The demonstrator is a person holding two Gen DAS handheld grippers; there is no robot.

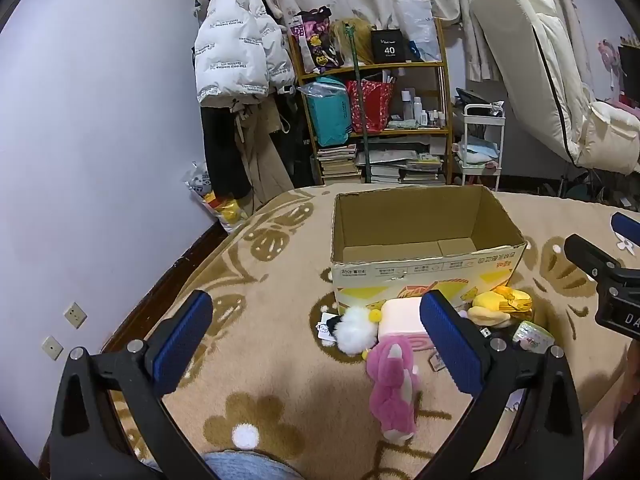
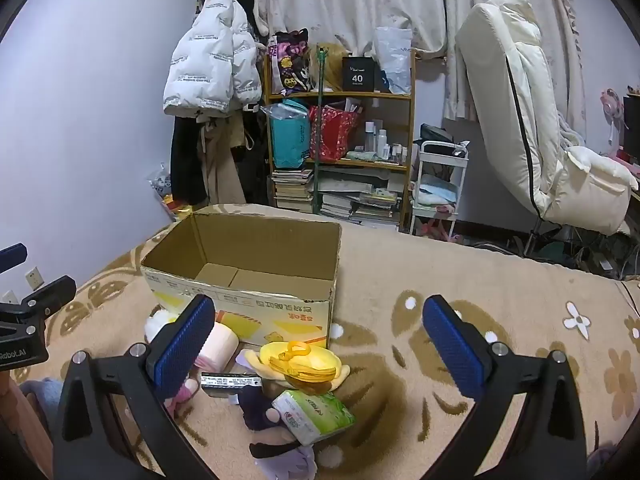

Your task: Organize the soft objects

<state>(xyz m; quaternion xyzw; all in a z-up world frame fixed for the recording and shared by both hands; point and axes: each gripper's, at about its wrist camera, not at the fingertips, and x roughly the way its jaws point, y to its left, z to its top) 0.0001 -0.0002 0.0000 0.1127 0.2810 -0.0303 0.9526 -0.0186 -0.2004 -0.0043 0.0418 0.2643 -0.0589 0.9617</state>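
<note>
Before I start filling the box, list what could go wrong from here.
1. The soft things lie crowded against the open cardboard box: closing on the yellow plush toy may also catch the green tissue pack beside it.
2. Both the left claw and right claw are open near the same pile and could collide.
3. The empty box might slide on the fuzzy blanket if nudged.

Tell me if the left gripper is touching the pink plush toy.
Apart. Left wrist view: left gripper open, blanket visible between its fingers and the pink plush toy.
</note>
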